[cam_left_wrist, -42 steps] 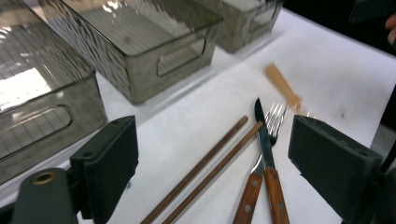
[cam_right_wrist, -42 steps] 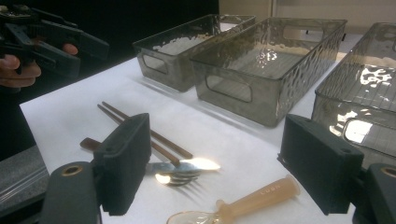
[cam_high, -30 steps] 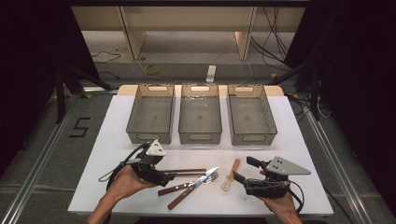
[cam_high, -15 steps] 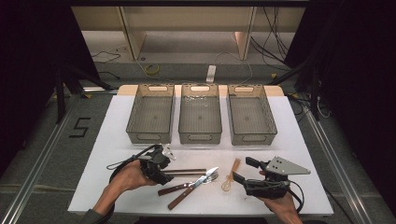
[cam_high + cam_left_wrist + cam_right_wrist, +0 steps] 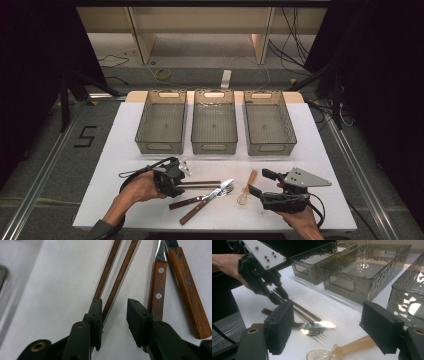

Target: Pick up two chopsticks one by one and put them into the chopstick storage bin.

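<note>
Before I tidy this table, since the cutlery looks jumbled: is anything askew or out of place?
Yes. The knife and fork lie crossed, blade over tines, while the three bins sit parallel. The chopsticks splay apart at the left gripper, whose jaws have just been closing around them. The spoon lies alone, slightly angled. Nothing looks damaged or spilled.

Three bins (image 5: 161,126), two chopsticks (image 5: 117,280), one knife (image 5: 205,200), fork (image 5: 200,199), spoon (image 5: 246,189).
</note>
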